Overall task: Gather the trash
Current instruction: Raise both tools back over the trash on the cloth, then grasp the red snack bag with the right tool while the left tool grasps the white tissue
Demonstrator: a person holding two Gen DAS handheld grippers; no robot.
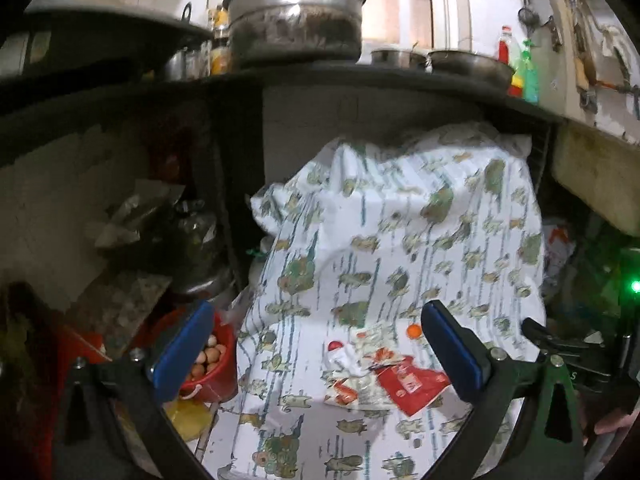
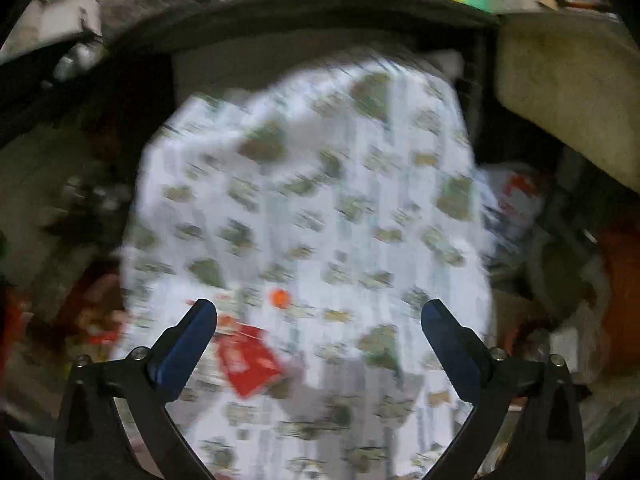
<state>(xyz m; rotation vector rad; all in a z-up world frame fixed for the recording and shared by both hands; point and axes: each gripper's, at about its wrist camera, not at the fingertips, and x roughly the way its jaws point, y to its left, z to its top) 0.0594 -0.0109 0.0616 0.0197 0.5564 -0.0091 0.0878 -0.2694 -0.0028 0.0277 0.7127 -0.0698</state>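
Observation:
Trash lies on a white patterned cloth: a red wrapper, crumpled white-and-red wrappers, a small red cap and a small orange cap. My left gripper is open and empty, with the trash between its blue fingers. My right gripper is open and empty above the same cloth. Its view is blurred; the red wrapper lies near its left finger and the orange cap beyond it.
A dark counter edge overhangs the cloth, with a large steel pot, pans and bottles on top. A red bucket of eggs and clutter sit at the left. My right gripper's body shows at the right.

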